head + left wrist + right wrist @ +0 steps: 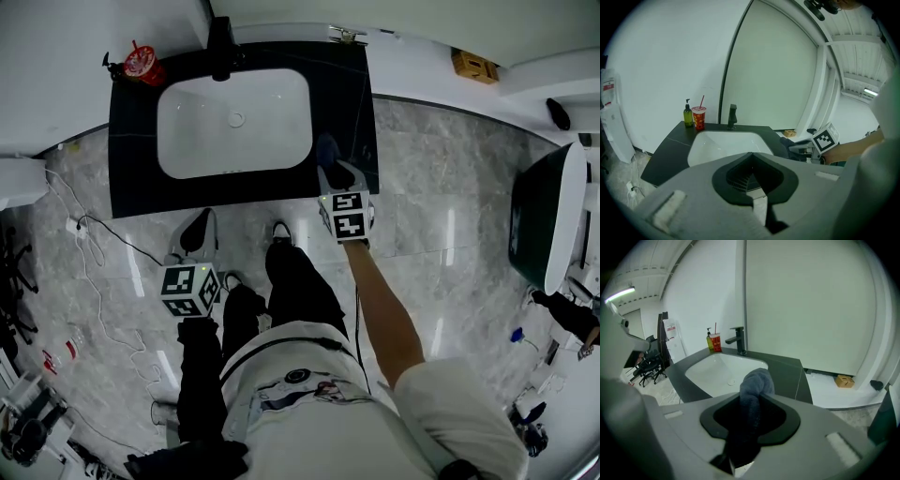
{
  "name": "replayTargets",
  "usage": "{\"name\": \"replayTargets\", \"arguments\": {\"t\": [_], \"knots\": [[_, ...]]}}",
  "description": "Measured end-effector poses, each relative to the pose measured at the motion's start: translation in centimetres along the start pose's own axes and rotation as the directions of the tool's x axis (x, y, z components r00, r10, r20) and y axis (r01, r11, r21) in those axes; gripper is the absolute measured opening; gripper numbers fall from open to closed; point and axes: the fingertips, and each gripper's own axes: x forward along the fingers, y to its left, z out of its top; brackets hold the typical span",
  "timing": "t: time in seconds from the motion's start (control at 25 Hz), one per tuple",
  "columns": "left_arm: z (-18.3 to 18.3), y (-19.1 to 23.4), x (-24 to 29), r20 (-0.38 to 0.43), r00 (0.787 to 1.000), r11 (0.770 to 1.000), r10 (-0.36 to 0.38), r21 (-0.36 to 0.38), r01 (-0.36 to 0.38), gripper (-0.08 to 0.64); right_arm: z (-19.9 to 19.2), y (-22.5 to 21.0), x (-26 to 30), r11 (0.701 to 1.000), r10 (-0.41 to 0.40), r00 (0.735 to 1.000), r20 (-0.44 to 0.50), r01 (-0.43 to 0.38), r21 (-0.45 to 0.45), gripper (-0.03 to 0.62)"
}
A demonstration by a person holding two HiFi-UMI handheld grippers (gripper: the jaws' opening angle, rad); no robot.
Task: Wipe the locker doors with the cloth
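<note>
I can't read any words or numbers here. The red cup (143,66) at the upper left has a print, but it is too small. The two marker cubes (190,289) (345,216) show only black-and-white squares.

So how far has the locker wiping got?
Done: the cloth is picked up, clamped in the right gripper. In hand: it is held over the black counter beside the sink; the left gripper is empty. Left: all the wiping; the cloth touches nothing yet.
</note>
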Motion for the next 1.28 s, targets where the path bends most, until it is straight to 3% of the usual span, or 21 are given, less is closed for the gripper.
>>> {"name": "replayTargets", "arguments": {"t": [0.36, 0.56, 0.8, 1.04, 1.16, 1.28], "knots": [[-3.2, 6.3, -10.1, 0.076, 0.996, 0.999, 0.040, -0.013, -0.039, 0.000, 2.3, 11.5, -6.8, 1.000, 0.013, 0.986, 0.164, -0.011, -0.009, 0.104], [-6.2, 11.5, -17.6, 0.108, 0.992, 0.998, 0.065, 0.002, -0.065, 0.000, 3.4, 20.2, -10.2, 1.000, 0.005, 0.968, 0.252, -0.005, -0.002, 0.104], [-10.3, 17.3, -24.8, 0.125, 0.988, 0.996, 0.089, 0.005, -0.090, 0.000, 4.7, 30.8, -13.2, 0.998, 0.031, 0.932, 0.361, -0.011, -0.057, 0.104], [-15.0, 20.3, -28.8, 0.127, 0.985, 0.993, 0.113, -0.051, -0.108, 0.000, 4.9, 39.3, -14.5, 0.989, 0.104, 0.894, 0.435, -0.046, -0.144, 0.106], [-17.5, 20.9, -29.4, 0.136, 0.981, 0.990, 0.136, -0.066, -0.128, 0.000, 3.6, 41.3, -14.2, 0.979, 0.145, 0.880, 0.452, -0.060, -0.196, 0.106], [-19.3, 22.7, -28.1, 0.182, 0.967, 0.983, 0.179, -0.069, -0.170, 0.000, 2.7, 42.6, -11.9, 0.968, 0.177, 0.850, 0.497, -0.058, -0.245, 0.106]]}}
